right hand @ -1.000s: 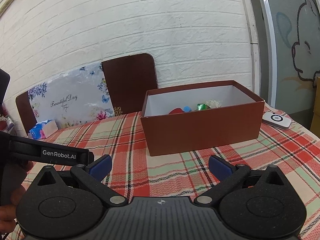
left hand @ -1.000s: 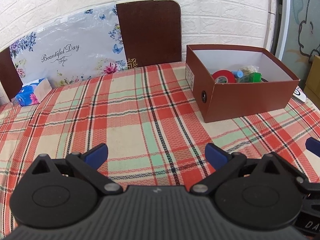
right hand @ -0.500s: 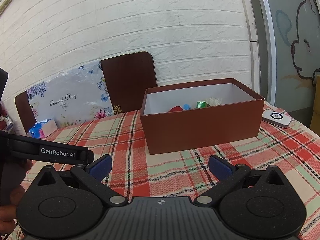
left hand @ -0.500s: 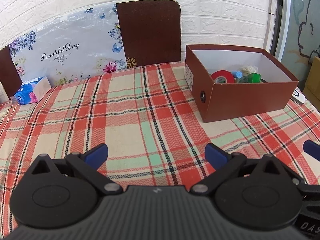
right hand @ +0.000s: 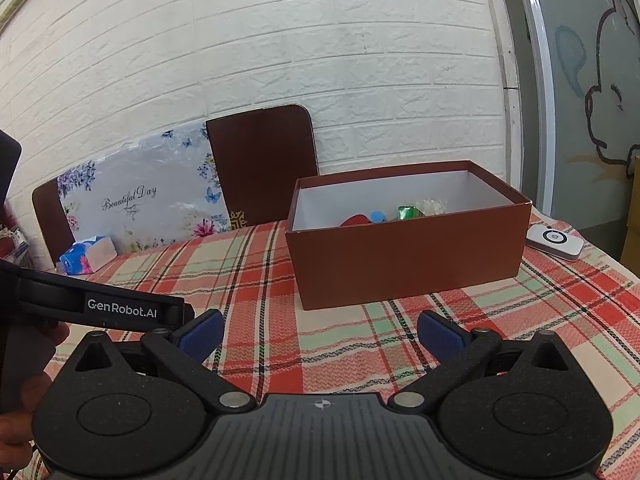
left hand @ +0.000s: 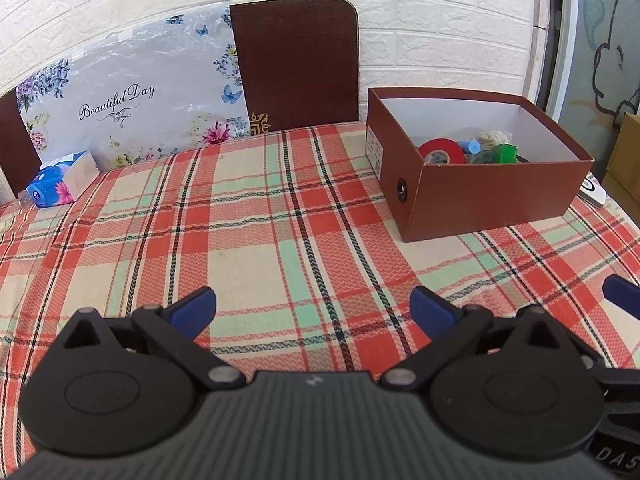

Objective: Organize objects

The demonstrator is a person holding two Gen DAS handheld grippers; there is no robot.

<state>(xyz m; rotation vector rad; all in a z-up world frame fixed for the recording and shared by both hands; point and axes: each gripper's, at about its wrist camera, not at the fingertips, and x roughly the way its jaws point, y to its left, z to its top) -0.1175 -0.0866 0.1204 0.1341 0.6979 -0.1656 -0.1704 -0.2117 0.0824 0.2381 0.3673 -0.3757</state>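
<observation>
Tissue pack [left hand: 60, 182] far left; white remote [right hand: 554, 242] beside box [right hand: 404, 256].

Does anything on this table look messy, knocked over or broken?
Nothing stands out. The brown box sits upright with small items, such as a red tape roll, inside. The tissue pack and white device rest flat on the plaid tablecloth.

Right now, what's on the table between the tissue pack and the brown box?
Nothing. Between the tissue pack and the box there is only bare plaid cloth. Both wrist views show it, the left most clearly.
</observation>
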